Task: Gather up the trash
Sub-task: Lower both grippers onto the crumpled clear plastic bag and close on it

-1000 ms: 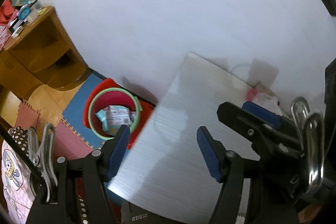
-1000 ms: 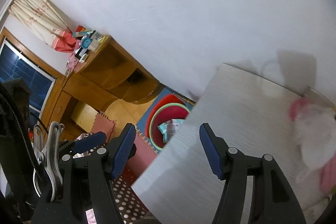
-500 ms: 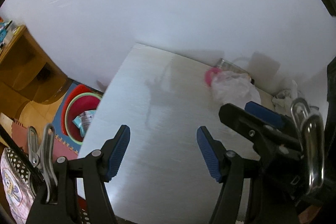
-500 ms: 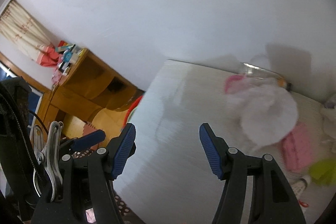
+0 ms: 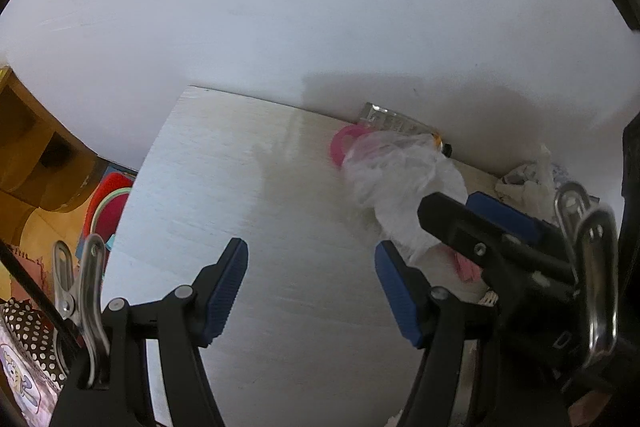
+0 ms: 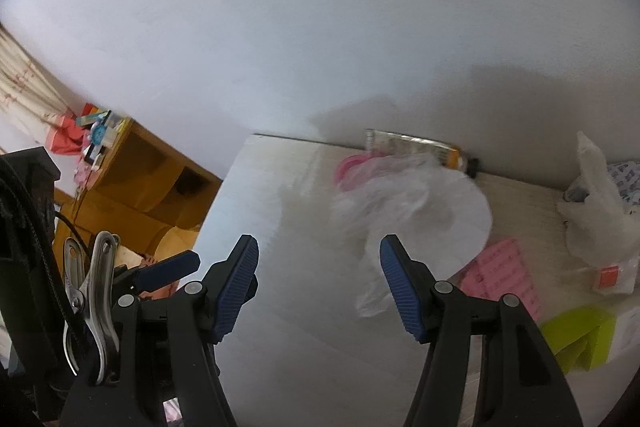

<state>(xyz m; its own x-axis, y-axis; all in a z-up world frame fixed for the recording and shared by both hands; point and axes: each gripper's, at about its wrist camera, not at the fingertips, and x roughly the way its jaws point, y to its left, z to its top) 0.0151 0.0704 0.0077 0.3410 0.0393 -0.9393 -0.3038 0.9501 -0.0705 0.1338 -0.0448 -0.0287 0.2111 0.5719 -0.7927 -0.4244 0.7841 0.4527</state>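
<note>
A pale table (image 6: 304, 307) bears a clear plastic bag (image 6: 420, 211), pink packet (image 6: 500, 275) and tube (image 6: 416, 145).

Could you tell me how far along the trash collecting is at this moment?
Done: can't tell. In hand: nothing; left gripper and right gripper are open over the table. Left: clear plastic bag, pink paper, green paper, tube.

A crumpled clear plastic bag (image 6: 416, 203) lies on the table, near a pink wrapper (image 6: 500, 279).
</note>
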